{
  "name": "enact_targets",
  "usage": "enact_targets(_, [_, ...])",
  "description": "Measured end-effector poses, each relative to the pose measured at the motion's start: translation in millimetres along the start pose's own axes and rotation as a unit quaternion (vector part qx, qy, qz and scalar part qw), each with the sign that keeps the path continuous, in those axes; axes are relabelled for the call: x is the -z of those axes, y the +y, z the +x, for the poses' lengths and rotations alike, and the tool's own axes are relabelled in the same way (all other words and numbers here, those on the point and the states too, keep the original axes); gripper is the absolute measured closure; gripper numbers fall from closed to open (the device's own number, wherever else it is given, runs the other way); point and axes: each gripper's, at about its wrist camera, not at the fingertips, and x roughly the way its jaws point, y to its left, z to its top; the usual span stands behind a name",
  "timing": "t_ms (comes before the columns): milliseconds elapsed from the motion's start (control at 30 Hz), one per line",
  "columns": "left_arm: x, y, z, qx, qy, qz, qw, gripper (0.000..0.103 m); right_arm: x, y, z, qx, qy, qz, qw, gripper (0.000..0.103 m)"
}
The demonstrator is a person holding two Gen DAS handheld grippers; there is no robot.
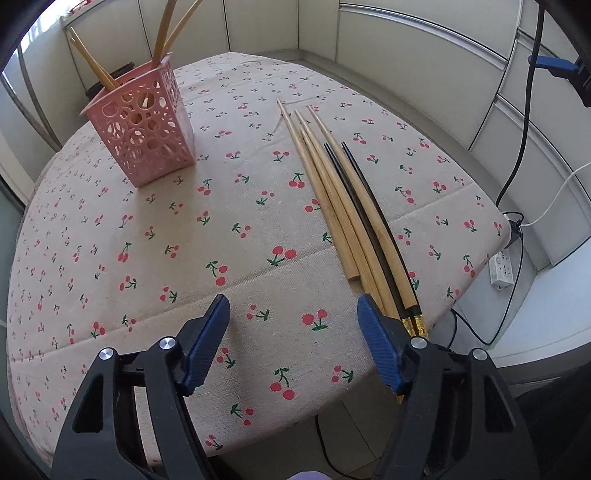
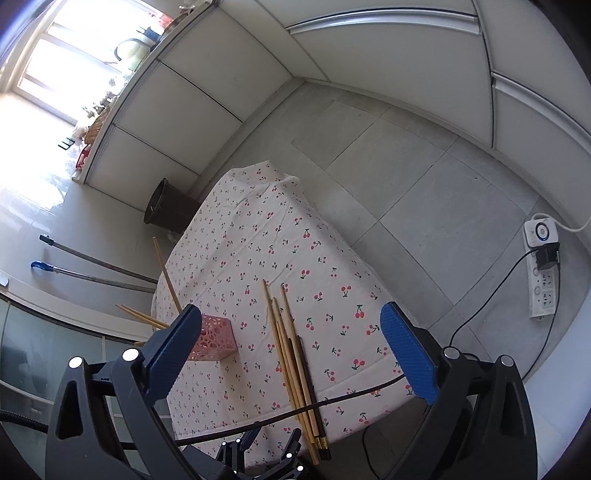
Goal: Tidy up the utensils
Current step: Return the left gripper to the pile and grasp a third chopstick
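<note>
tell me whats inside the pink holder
A few light wooden chopsticks stand in the pink holder, leaning out over its rim. Its perforated walls hide most of their lower ends and the bottom.

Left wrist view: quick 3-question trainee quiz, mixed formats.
1. True or false: the left gripper is shut on a chopstick.
2. The pink holder stands: A) upright on the tablecloth B) tipped over C) on the floor.
3. Fill in: beside the bamboo chopsticks lie two ____ chopsticks.

Key: 1 false, its jaws are open with nothing between them; 2 A; 3 black.
</note>
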Motion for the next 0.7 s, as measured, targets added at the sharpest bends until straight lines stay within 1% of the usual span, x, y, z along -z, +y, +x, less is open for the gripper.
enact_targets(233, [-13,-8,11,-0.004,-0.015,-0.007,0.9999,0.035,0,-3,7,0.010,0.011,0.002,1.000,0.009])
enact_targets(300, [-17,-10,13,-0.005,-0.020,-0.009,0.9998,0.039,0,-3,9,0.017,0.012,0.002,1.000,0.009])
enact_targets(367, [-21,-12,15,-0.002,-0.026,-0.007,0.9996,0.047,0,-5,13,0.022,0.014,0.002,1.000,0.009])
enact_targets(433, [-23,-16,14,-0.005,-0.032,0.004,0.9995,0.064,1,-5,18,0.027,0.022,0.001,0.999,0.009])
enact_targets(500, [-23,-18,14,-0.007,-0.033,0.013,0.9993,0.073,4,-3,26,0.034,0.030,-0.004,0.999,0.009])
enact_targets(533, [-22,-19,14,-0.007,-0.032,0.017,0.9993,0.081,6,-3,30,0.039,0.034,-0.007,0.999,0.009])
enact_targets(567, [-22,-18,13,-0.011,-0.031,0.018,0.9993,0.086,7,-2,34,0.044,0.037,-0.011,0.998,0.009])
enact_targets(600, [-21,-17,13,-0.016,-0.031,0.018,0.9992,0.094,9,0,39,0.049,0.039,-0.016,0.998,0.009])
enact_targets(700, [-20,-6,11,-0.005,-0.026,0.001,0.9996,0.096,14,6,57,0.058,0.050,-0.033,0.996,0.009])
